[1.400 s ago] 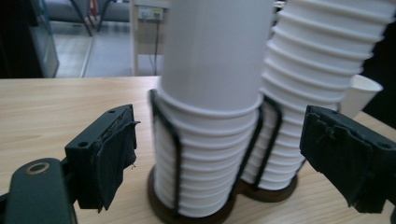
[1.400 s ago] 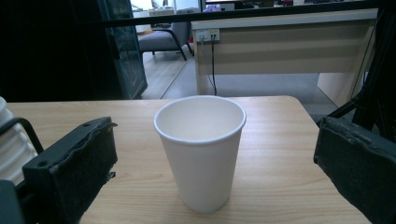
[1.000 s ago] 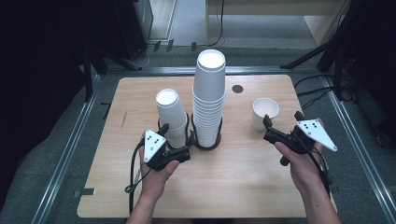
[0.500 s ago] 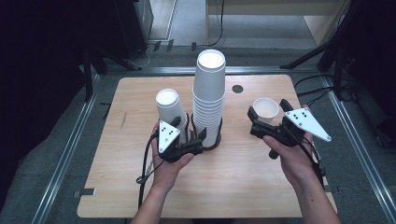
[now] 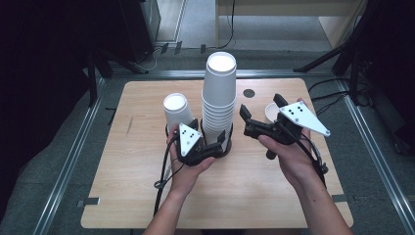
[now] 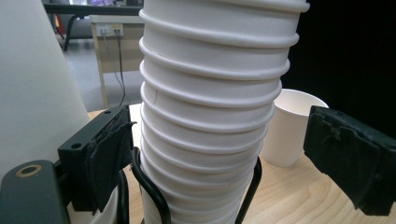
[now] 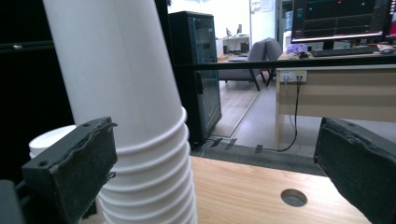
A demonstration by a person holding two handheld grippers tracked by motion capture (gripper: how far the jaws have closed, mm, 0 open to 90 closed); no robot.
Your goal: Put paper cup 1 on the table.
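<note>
- My left gripper [image 5: 211, 142] sits low at the foot of the tall stack of paper cups [image 5: 219, 98], its jaws parted and reaching to either side of the stack's base.
- In the left gripper view the tall stack [image 6: 210, 107] rises between the two black jaws. The pads stand clear of the cup walls, so nothing is clamped. Those jaws have just been opening a little, with the stack between them.
- The stack's bottom sits inside a black wire holder [image 6: 149, 186] on the wooden table [image 5: 147, 196].
- A shorter stack of upturned cups [image 5: 177, 110] stands just beside the tall one, on its left in the high view, close behind my left hand [image 5: 188, 171].
- My right gripper [image 5: 259, 115] is held above the table to the right of the tall stack, jaws spread wide and empty, pointing toward the stack.
- In the right gripper view the tall stack [image 7: 130, 116] stands near the left jaw, apart from both pads.
- A single upright paper cup [image 5: 272, 111] stands on the table behind the right gripper, partly hidden by it; the left gripper view shows it [image 6: 292, 126] just beyond the tall stack.
- A round hole [image 5: 249, 92] lies in the tabletop beyond the cups.
</note>
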